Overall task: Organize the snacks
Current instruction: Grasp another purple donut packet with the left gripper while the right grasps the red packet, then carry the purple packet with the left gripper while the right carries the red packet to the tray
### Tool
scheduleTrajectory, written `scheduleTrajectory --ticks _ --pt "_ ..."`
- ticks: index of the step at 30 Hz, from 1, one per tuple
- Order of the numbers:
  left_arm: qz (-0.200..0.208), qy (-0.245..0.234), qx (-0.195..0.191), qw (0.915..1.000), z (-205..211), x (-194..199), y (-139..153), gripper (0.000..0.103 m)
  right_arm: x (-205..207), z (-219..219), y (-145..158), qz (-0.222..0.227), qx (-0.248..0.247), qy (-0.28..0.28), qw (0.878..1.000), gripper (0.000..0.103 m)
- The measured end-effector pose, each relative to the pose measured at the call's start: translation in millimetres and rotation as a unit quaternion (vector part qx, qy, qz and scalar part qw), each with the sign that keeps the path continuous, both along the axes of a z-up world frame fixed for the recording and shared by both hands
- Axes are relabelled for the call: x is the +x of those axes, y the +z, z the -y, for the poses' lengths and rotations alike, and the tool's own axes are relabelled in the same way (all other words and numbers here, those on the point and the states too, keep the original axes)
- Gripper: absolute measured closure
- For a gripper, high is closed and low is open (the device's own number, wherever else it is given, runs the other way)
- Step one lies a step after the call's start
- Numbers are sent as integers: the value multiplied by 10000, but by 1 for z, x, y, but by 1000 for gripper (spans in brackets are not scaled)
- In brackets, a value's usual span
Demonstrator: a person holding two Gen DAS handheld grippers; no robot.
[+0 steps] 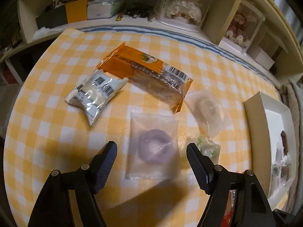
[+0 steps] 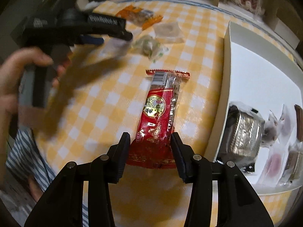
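**Two grippers lined up on two snacks**

The loose snacks lie scattered on the yellow-checked tabletop (image 1: 56, 132), while the white box (image 2: 227, 60) at the right edge already holds several wrapped pieces — presumably the place where the snacks are being gathered.

The left gripper (image 1: 151, 151) hovers with its jaws spread wide, released and holding nothing. Between its fingers, seen from above, lies the clear packet with a purple ring-shaped sweet (image 1: 153, 145); the jaws straddle it but whether they touch it cannot be told. It looks like the next pick. Beyond it lie an orange-wrapped pastry (image 1: 145, 70), a white packet (image 1: 94, 92), a second clear packet (image 1: 206, 107) and a small green-and-white candy (image 1: 208, 145).

The right gripper (image 2: 150, 147) is also open — its fingers flank the lower end of the red snack bar (image 2: 159, 119), which lies flat just beside the box wall. The grasp seems not yet closed.
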State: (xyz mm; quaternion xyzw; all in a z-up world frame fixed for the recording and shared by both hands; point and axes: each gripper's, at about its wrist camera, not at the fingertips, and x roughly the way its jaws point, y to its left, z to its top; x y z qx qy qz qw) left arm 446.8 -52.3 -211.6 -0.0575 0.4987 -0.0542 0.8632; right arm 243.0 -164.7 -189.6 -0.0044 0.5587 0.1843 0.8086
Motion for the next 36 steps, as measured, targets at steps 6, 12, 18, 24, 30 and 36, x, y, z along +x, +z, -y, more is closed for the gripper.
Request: scheduleTrajectory --ticks 6,12,18,24,30,36 --pt "156 -36 473 9988 16 1 -8 40 16 3 -1 49 206 -290 9994 56" --pt "161 -89 582 9981 19 0 -7 54 24 -4 -7 106 41 -372 9992 56" --pt "99 -85 467 9988 13 -1 0 57 30 -10 -11 190 -136 -327 9992 65" --pt "303 26 292 9991 8 -14 25 57 34 2 -4 326 103 -479 9983 67" --pt "649 26 103 9978 10 -32 60 57 34 15 28 783 290 -590 9948 67" --pt "1059 -176 -161 9941 24 -56 95 57 33 33 69 1321 501 -738 9872 67"
